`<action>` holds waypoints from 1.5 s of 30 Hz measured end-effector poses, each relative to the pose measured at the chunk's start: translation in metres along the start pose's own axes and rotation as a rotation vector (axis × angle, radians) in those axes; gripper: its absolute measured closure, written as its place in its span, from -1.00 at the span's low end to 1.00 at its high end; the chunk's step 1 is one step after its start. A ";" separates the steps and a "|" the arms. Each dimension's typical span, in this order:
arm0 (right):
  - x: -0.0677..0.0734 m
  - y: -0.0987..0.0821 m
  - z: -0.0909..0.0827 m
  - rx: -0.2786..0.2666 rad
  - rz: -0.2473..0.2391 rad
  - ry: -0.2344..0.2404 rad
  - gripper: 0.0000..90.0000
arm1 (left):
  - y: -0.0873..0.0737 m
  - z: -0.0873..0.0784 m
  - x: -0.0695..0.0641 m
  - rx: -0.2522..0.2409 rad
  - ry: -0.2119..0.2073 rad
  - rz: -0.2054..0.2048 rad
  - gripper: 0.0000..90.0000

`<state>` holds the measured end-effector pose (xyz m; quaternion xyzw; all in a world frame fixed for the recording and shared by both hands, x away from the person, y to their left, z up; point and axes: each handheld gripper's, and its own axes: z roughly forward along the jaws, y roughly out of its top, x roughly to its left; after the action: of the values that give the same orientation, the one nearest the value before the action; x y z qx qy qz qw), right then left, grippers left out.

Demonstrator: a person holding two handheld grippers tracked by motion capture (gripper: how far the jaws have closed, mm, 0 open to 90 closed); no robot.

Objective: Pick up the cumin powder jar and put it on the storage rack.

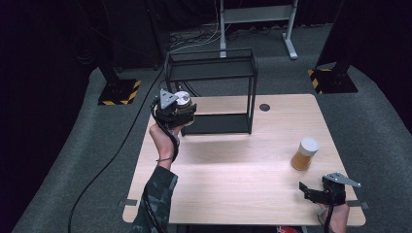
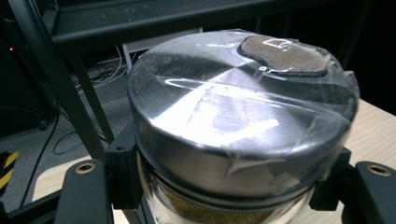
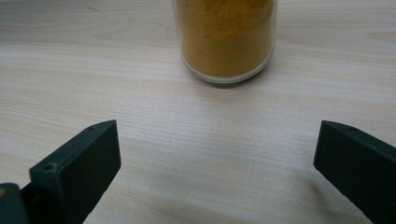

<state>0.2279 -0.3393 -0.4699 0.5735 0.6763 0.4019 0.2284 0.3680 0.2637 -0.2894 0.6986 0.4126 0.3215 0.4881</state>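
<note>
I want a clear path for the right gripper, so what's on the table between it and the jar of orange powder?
Nothing: in the right gripper view, bare wooden table runs from the right gripper, jaws wide apart, to the jar of orange powder.

A pale wooden table (image 1: pixel 233 179) bears a black shelf rack (image 1: pixel 214 92) and an orange-filled jar (image 1: pixel 304 154).

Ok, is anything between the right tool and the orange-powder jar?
Nothing visible. The right tool is open, facing the glass jar of orange powder, with bare light wooden table between them.
</note>
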 end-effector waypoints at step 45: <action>-0.001 0.000 0.000 0.001 0.008 0.001 -1.00 | 0.066 -0.005 0.011 -0.028 -0.013 0.033 -0.33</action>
<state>0.2283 -0.3402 -0.4699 0.5761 0.6742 0.4030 0.2260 0.3860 0.2641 -0.2243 0.7006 0.3932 0.3307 0.4952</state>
